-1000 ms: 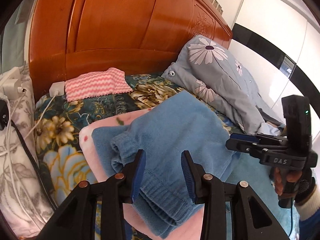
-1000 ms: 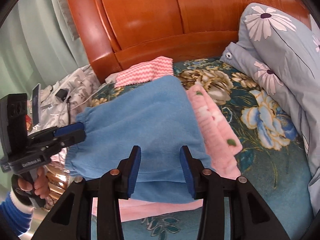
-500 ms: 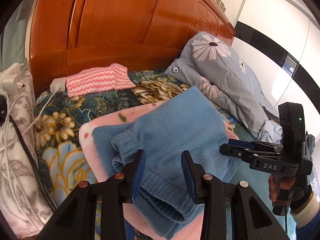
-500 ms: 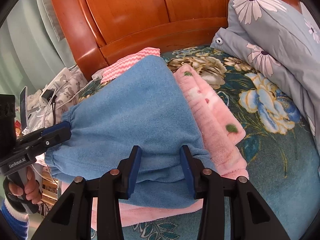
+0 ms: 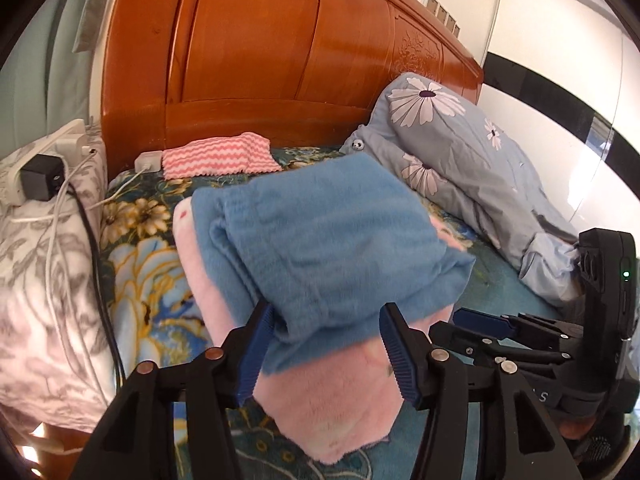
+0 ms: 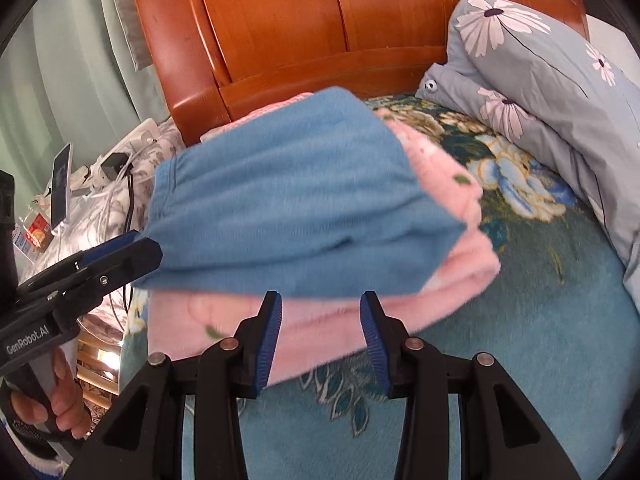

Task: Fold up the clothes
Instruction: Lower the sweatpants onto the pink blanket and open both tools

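- Two folded garments are lying stacked on the bedspread (image 6: pixel 540 320): blue clothes (image 5: pixel 320 240) atop a pink garment (image 5: pixel 332 408), both blurring.
- Left gripper (image 5: pixel 326 348) is opening, the blue hem sitting between its jaws; right gripper (image 6: pixel 320 336) is standing apart, unclamped, at the pink edge.
- Both are sitting closer than before.

1. A folded garment (image 5: pixel 320 240) is stacked on a second folded garment (image 5: pixel 332 408), on the bed cover (image 6: pixel 540 340).
2. A small folded cloth (image 5: pixel 218 156) is placed behind them, against the headboard (image 5: pixel 260 40).
3. A pillow (image 6: pixel 540 64) is set to their right.
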`<state>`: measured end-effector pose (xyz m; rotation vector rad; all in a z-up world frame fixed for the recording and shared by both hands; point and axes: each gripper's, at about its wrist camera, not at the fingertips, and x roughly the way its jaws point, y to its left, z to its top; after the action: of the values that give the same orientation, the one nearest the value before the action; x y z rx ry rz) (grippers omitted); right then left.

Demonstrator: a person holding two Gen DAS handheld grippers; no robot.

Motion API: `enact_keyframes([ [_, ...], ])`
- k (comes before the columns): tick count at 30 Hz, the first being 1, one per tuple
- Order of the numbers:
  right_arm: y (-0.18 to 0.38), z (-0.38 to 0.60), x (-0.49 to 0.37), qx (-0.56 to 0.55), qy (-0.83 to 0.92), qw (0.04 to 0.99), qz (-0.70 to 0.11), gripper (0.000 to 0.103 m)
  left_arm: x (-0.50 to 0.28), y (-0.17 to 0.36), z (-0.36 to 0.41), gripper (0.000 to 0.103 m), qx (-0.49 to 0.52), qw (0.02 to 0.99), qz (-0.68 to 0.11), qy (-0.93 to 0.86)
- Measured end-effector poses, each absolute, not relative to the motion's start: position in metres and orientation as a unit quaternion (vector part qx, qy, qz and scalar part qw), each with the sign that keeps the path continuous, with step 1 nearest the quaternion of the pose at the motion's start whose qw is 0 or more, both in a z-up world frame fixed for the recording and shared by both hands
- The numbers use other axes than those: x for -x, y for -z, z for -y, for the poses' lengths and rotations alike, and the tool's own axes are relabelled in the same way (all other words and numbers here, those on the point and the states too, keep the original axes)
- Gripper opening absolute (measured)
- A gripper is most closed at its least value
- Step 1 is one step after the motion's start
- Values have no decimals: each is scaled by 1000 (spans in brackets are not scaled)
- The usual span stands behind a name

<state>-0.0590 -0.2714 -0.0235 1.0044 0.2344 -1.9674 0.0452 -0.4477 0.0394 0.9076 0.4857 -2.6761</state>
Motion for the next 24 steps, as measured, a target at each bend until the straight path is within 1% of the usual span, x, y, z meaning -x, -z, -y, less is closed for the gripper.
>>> enact_keyframes([
  [4,37,260,46,-403,802,433,-80,42,-60,-29,434,59,-313,154,-171,921],
  [6,42,254,43,-404,808,423,-64,48,-67,-22,427,59,-314,161,-175,919],
  [7,45,252,40,-403,812,419,-61,53,-69,-19,425,60,-318,162,-177,917],
  [8,48,249,38,-402,815,414,-58,54,-70,-15,421,61,-324,167,-178,914],
  [15,61,238,22,-385,832,395,-59,55,-73,7,399,62,-335,199,-162,907],
  [18,68,238,19,-384,831,396,-71,55,-76,14,394,68,-323,210,-170,907],
  [19,67,237,19,-383,831,396,-70,55,-76,16,393,72,-322,214,-172,906],
  [24,63,234,18,-371,840,389,-73,55,-74,25,389,78,-322,227,-169,903],
])
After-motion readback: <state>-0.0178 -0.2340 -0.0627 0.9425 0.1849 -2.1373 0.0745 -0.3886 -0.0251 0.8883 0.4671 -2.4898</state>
